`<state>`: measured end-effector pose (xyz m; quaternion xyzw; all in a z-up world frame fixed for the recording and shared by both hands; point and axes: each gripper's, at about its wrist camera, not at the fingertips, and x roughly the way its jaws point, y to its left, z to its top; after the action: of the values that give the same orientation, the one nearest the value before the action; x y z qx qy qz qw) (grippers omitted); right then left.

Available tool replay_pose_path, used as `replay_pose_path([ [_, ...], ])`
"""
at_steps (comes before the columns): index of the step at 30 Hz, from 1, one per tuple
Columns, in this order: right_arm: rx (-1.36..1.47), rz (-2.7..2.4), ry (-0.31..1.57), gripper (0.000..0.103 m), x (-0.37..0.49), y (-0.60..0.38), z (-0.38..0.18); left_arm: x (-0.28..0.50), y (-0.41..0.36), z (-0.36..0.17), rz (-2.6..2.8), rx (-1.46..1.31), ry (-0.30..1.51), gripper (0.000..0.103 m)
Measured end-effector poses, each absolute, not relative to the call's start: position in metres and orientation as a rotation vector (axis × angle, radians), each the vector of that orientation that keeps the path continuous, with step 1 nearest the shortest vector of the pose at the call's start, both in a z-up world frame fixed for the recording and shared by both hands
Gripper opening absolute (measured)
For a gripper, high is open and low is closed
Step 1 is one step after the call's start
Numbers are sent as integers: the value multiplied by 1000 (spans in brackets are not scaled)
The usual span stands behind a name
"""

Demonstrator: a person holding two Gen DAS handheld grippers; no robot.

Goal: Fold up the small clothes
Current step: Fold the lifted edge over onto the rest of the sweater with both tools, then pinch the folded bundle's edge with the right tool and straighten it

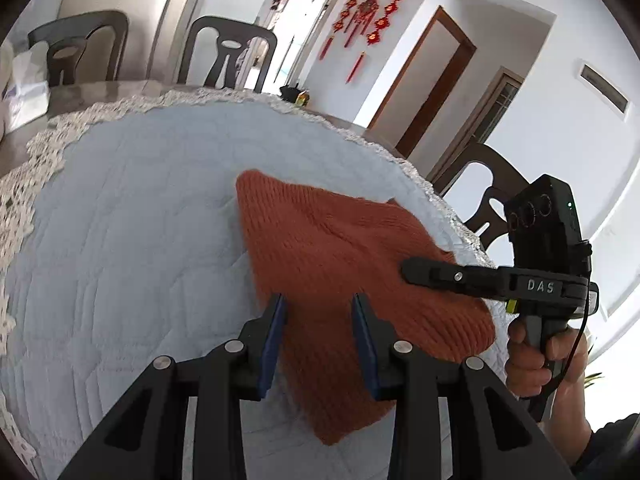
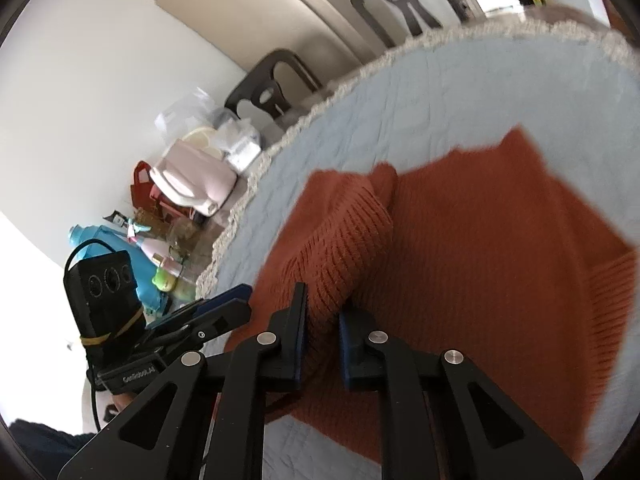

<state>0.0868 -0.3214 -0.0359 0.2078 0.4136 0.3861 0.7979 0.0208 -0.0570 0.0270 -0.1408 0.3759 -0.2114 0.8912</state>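
Over the quilted pale-blue surface [image 1: 120, 240], seen from the left wrist, the left gripper [image 1: 318, 308] hangs with its blue-padded fingers [image 1: 276, 332] a modest way apart and nothing pinched between them; the rust-orange knit sweater [image 1: 320, 240] lies flat under and beyond the tips. From the right edge of this view the right gripper [image 1: 412, 270] reaches in side-on across the knit, a hand [image 1: 532, 360] wrapped round its grip, and from this angle I cannot tell how its fingers stand. One risk here: the left fingers sit over the garment's near edge without a hold, so if they close too high they may catch only the fuzz of the top layer (or nothing), and the fold would drag unevenly. The sweater also lies close to the lace-trimmed rim of the surface on the right, so a hard pull that way could slide it over the edge.

From the right wrist, the right gripper [image 2: 323, 320] has its fingers drawn narrow, and a ribbed, rolled part of the sweater [image 2: 480, 260], likely a sleeve or cuff, runs down between them; they look closed on it, though the contact itself is hidden by the bulk of the knit. A thick roll in a narrow grip may slip out when lifted, or carry the body panel with it and bunch the fold. The left gripper [image 2: 236, 300] shows at the left edge, near enough that the two could knock together if both move inward
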Motion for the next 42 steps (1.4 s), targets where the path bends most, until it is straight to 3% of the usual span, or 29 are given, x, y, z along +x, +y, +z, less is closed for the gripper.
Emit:
replay_pose_path([
  [11,511,618,851,12,87,-415,-50,37,-104,29,-538,-208,792,37],
  [32,482,557,860,11,74,-421,-62,35,-120,20,-546,-165,812,44],
  [42,306,484,702,13,66,-408,-5,45,-119,46,-520,-104,758,44],
])
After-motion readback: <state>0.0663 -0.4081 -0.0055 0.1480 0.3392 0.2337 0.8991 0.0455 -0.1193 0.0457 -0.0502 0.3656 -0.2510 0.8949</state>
